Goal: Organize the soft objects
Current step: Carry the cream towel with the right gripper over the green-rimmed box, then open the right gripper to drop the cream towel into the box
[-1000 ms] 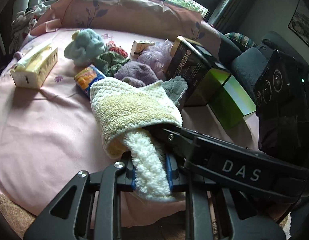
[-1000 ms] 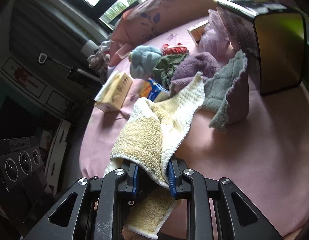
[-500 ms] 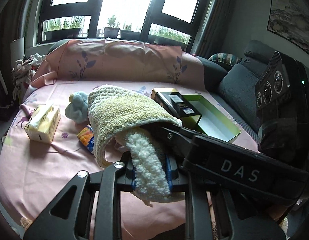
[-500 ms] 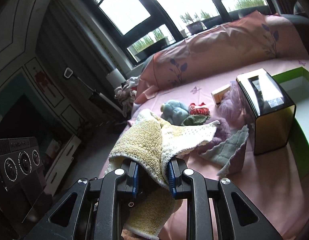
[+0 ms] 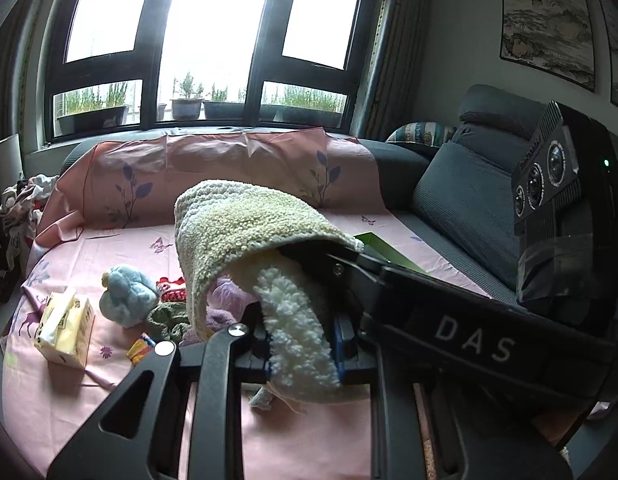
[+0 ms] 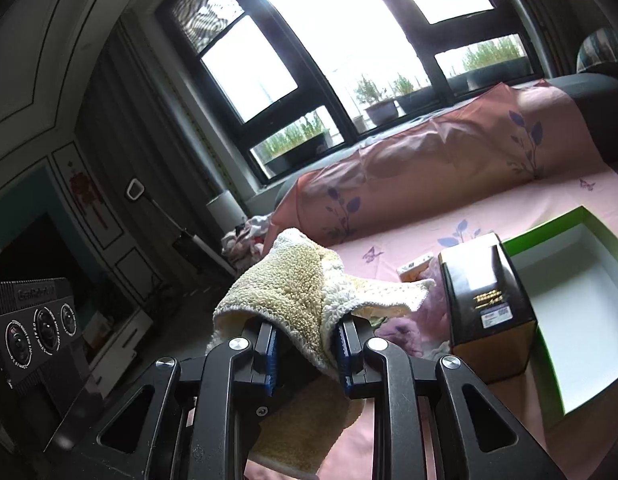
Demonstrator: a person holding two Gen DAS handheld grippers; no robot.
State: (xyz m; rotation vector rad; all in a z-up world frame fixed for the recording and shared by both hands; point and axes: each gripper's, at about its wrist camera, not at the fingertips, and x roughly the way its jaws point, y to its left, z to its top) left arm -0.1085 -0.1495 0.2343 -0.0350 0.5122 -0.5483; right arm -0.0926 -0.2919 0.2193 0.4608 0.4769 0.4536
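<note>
Item: cream-and-yellow terry cloth towel [image 5: 249, 232], held aloft between two tongs.

Left gripper [image 5: 303, 346]: clenched on a hanging white fleecy fold of the towel, the blue pads pressing it from both sides. Right gripper [image 6: 307, 346]: likewise clamped on the towel [image 6: 293, 280], its fingers reaching under the same bundle in the left wrist view.

Position: the towel is clear of the pink printed bed sheet [image 5: 109, 360], draped over both tongs, a loose flap hanging below. It is bunched, so no long axis shows; both hands are equally at it.

Beyond, near the sheet's left edge: yellow tissue pack [image 5: 65, 330], pale blue plush toy [image 5: 127, 294], and a heap of green and purple cloths [image 5: 181, 320].

Right side of the sheet: open green-rimmed cardboard box with white inside [image 6: 569, 292], just beyond the black-and-gold carton [image 6: 489, 308]. It lies right of the towel, nearer the right hand; probably the destination.
</note>
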